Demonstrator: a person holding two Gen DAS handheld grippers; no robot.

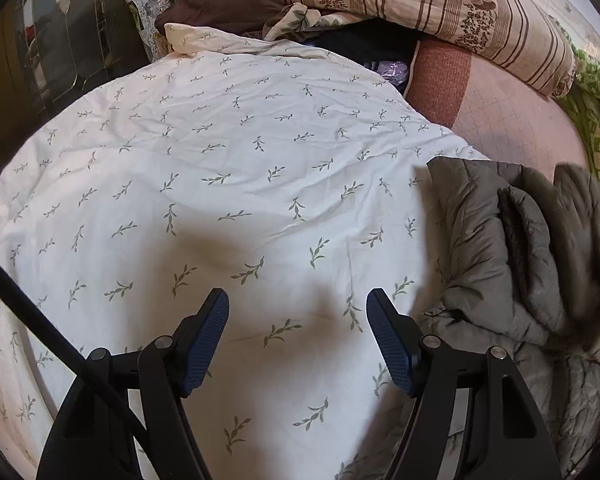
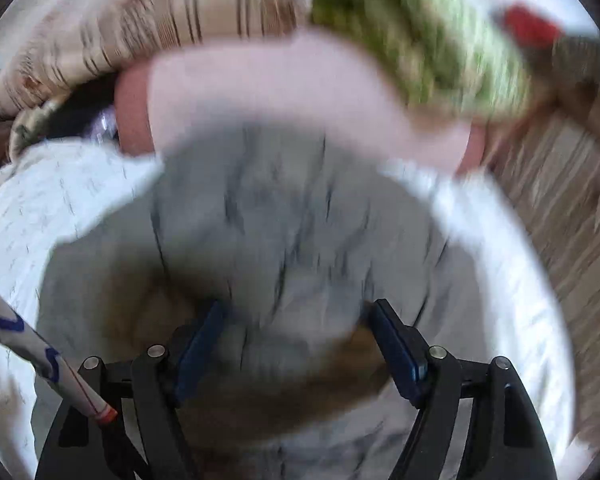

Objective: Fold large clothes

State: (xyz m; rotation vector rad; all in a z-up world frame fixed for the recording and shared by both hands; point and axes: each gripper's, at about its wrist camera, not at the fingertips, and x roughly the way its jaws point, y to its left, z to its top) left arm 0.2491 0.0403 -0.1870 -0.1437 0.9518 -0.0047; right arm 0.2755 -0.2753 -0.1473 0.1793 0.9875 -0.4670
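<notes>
Motion blur smears the grey jacket [image 2: 300, 216] under the right tool [image 2: 296, 336].

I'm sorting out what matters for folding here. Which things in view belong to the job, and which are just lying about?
For the job:
- grey padded jacket
- left gripper, open over the sheet
- right gripper, open above the jacket

Lying about:
- leaf-print sheet
- striped pillow
- green blanket
- brown cloth

Bed [image 1: 512, 120] — leaf-print quilt [image 1: 220, 184], grey padded jacket [image 1: 500, 248], striped pillow [image 1: 440, 4]
</notes>
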